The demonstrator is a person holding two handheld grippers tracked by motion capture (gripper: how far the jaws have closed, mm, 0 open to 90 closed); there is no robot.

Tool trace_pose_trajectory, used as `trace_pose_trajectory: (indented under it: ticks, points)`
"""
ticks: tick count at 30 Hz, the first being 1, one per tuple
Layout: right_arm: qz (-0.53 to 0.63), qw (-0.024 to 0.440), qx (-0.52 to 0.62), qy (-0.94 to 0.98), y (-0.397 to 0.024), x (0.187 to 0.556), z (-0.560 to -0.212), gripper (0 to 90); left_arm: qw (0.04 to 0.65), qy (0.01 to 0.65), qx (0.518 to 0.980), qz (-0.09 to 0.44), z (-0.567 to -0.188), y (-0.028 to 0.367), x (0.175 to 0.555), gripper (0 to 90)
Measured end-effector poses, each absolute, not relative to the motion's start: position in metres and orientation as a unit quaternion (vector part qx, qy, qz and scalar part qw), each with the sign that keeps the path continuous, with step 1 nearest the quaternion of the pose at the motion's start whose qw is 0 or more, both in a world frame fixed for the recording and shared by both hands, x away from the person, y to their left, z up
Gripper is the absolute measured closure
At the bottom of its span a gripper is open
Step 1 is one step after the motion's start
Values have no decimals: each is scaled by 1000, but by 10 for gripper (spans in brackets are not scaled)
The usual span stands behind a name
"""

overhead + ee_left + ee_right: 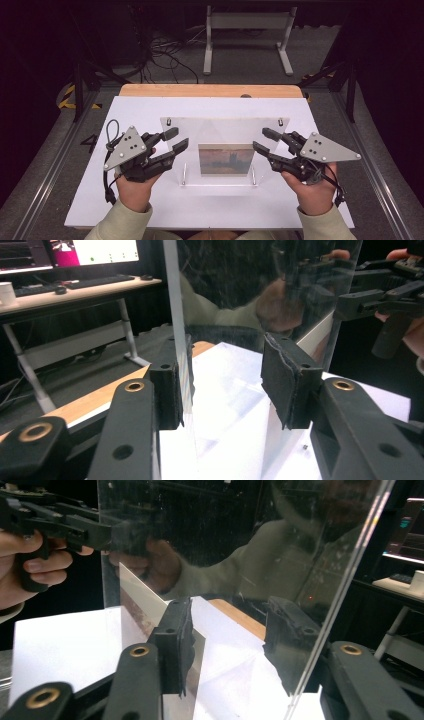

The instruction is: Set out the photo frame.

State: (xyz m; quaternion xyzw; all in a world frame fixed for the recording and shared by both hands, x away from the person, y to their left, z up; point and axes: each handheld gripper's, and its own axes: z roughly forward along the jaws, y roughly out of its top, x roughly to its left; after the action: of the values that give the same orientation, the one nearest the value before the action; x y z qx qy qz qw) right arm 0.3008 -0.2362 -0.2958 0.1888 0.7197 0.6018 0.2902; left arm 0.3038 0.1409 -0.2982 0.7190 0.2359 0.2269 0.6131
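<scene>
A clear acrylic panel (225,132) stands tilted on the white board (150,200), with a small painted picture (226,159) low in its middle. My left gripper (180,138) is at the panel's left edge and my right gripper (260,138) at its right edge. In the left gripper view the panel's edge (177,315) runs beside one pad while the other pad (290,382) stands well off it, so the left gripper (225,385) is open. In the right gripper view the panel's edge (340,595) crosses in front of one pad and the other is clear, so the right gripper (230,640) is open.
The board lies on a wooden table (210,90). Two small metal posts (184,175) hold the panel's lower edge. A white desk frame (247,35) and cables (165,55) are on the floor behind. A desk with a keyboard (75,285) stands off to the side.
</scene>
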Motion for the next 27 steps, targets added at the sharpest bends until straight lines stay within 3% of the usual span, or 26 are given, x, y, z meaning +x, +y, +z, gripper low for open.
trace_pose_trajectory:
  ticks: [27]
  points:
    - [570, 294, 245, 727, -240, 326, -320, 423, 592, 270, 734, 194, -325, 144, 335, 431]
